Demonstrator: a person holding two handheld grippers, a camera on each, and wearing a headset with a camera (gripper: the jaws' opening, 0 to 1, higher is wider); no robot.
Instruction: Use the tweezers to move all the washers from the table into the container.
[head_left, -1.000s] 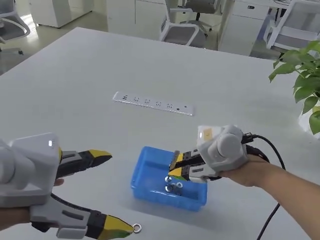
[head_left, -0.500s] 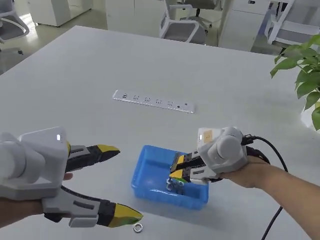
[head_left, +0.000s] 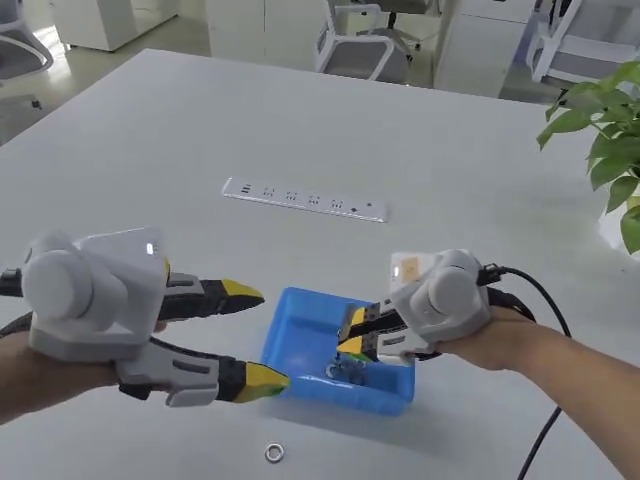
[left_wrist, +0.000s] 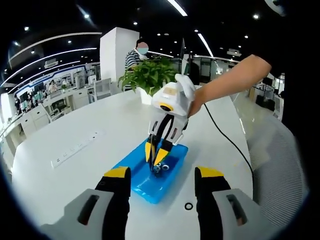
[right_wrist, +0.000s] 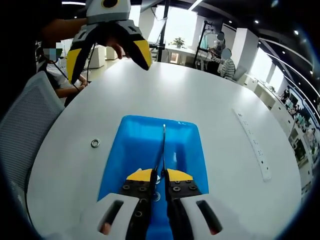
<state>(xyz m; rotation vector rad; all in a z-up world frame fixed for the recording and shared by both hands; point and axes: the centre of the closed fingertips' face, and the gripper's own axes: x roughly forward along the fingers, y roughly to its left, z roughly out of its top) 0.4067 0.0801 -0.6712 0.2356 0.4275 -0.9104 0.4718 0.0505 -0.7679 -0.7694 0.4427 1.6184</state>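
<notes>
1. Head view: the right gripper is pinched narrow on the tweezers and sits over the blue container. The tweezers are too thin to make out here. Several washers lie inside, toward the near-right corner. One loose washer lies on the table, near the container's front wall and not touching it. The left gripper is jaws wide and empty, just beside the container's left wall.
   - My read: this is the drop-off, with one pick left.
   - Do it well: release with the tips low, inside the walls, so nothing bounces out.
   - For the last washer, go in shallow and pinch across the rim. A flat ring on a smooth top will likely skate.

2. Left gripper view: the left gripper is spread wide. Beyond it, the right gripper points down into the container, its tips just above the washers. The loose washer lies on the table outside the container's near wall.

3. Right gripper view: the tweezers have their long axis straight out along the jaws. It runs lengthwise down the container, tip toward its far wall. The tip looks bare, but it's too small to be sure. The loose washer is off to the left, apart from the wall. The left gripper is beyond the container's far end, open wide.
</notes>
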